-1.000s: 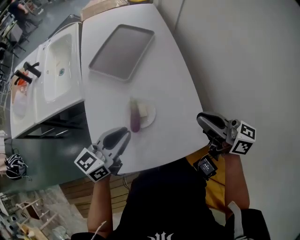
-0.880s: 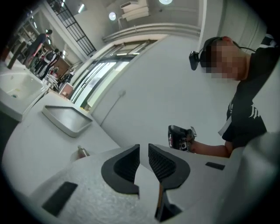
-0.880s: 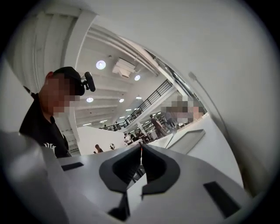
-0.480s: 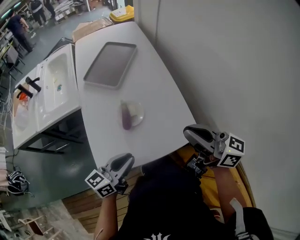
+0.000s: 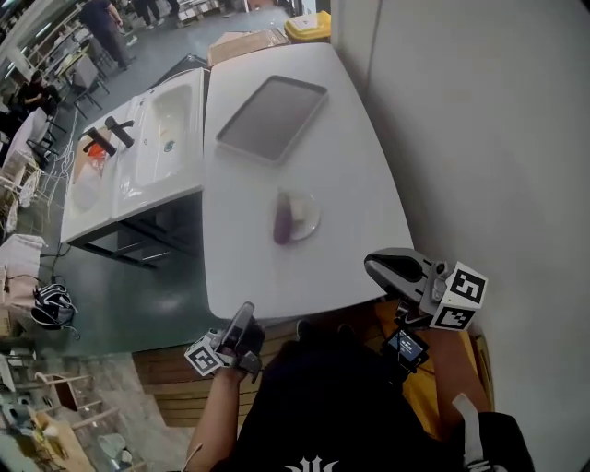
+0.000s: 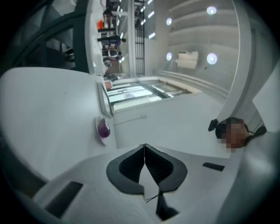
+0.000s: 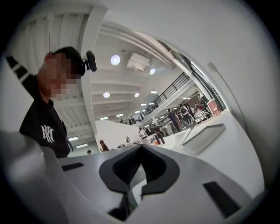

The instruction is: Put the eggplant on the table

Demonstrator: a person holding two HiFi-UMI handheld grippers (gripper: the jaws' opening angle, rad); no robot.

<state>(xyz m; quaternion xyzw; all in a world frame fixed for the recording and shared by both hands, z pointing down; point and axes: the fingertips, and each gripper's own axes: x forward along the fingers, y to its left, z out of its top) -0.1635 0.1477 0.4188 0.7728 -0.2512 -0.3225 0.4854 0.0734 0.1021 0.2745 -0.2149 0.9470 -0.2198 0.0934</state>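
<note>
A purple eggplant (image 5: 285, 221) lies on a small white plate (image 5: 309, 219) near the middle of the white table (image 5: 350, 184). In the left gripper view the eggplant (image 6: 103, 129) shows far off, small, on the plate's rim. My left gripper (image 5: 245, 316) hangs off the table's near edge, beside the person's body, rolled on its side; its jaws (image 6: 145, 146) meet, with nothing between them. My right gripper (image 5: 376, 265) hovers at the table's near right corner, also shut (image 7: 141, 146) and holding nothing. Both are well short of the eggplant.
A grey tray (image 5: 272, 117) lies at the table's far end, also in the right gripper view (image 7: 203, 138). A white sink unit (image 5: 152, 138) stands to the left, a wall (image 5: 479, 138) close on the right. A cardboard box (image 5: 247, 41) and yellow bin (image 5: 309, 26) stand beyond the table.
My left gripper has pulled back off the table's near edge and rolled onto its side. The right gripper has drifted slightly back. The eggplant stays on its plate.
</note>
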